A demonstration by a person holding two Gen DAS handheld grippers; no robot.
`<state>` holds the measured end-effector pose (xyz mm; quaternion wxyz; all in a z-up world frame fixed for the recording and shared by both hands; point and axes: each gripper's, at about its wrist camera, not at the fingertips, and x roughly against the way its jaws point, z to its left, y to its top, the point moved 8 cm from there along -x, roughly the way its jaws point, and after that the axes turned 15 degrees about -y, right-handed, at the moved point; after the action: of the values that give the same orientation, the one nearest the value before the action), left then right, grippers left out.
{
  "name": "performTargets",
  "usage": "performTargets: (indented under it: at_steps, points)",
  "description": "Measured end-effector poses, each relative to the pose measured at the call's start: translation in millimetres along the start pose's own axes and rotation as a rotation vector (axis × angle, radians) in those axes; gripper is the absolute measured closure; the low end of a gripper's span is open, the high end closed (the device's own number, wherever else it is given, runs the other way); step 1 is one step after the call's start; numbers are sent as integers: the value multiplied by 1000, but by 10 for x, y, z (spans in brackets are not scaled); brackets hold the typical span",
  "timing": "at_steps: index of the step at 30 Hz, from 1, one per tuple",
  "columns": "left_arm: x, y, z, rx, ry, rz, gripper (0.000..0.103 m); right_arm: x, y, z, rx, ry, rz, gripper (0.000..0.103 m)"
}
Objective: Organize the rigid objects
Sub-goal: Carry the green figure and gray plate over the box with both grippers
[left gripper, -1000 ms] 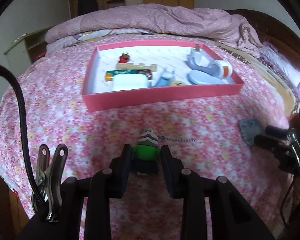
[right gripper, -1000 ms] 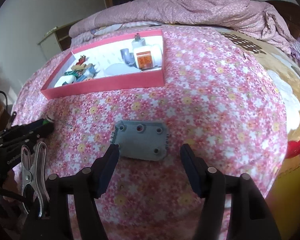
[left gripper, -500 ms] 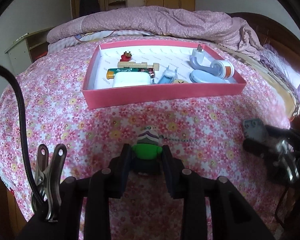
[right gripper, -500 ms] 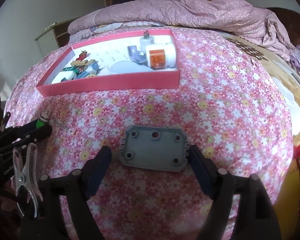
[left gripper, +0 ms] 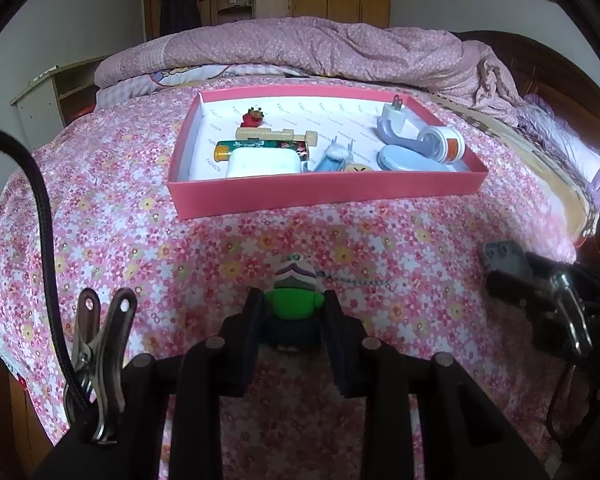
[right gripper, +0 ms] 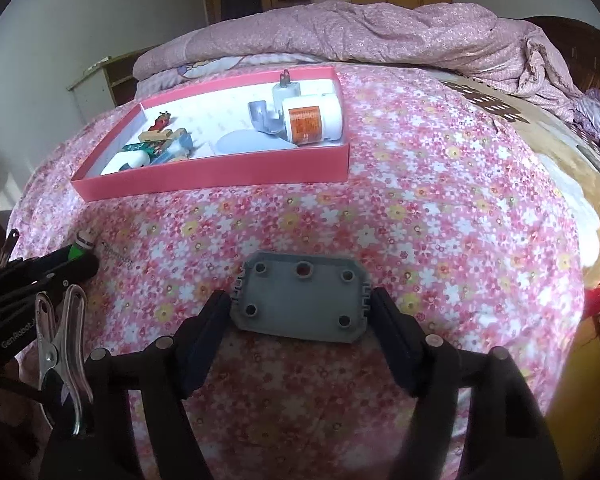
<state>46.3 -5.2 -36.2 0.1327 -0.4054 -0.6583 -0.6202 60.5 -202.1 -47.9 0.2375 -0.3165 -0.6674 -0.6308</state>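
Note:
My left gripper is shut on a small green toy figure with a striped purple cap and a bead chain, held just above the floral bedspread. My right gripper is shut on a flat grey plastic plate with several round holes. The pink tray lies farther up the bed and holds a white box, a tube, a wooden piece, a red toy, a white charger and a bottle. The right gripper and grey plate also show in the left wrist view.
A rumpled pink quilt lies behind the tray. The bed's right edge and wooden frame are near the right gripper. A white shelf stands at the far left, wardrobes behind.
The right gripper has closed on the grey plate and raised it. The left gripper has lifted the green figure slightly; both views show the tray nearer.

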Motion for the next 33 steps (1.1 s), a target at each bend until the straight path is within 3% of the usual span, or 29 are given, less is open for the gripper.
performTargets:
  at_steps: [4, 9, 20, 24, 33]
  points:
    - [56, 49, -8, 20, -23, -12, 73, 23, -2, -41, -30, 33, -2, 31]
    - [149, 171, 24, 20, 14, -49, 73, 40, -6, -22, -33, 64, -1, 31]
    - [212, 660, 58, 2, 6, -111, 73, 143, 143, 125, 34, 120, -34, 31]
    - [198, 928, 41, -27, 39, -141, 73, 174, 322, 197, 45, 150, -45, 31]
    - [76, 1421, 32, -32, 17, -175, 73, 257, 895, 369, 78, 167, -144, 31]
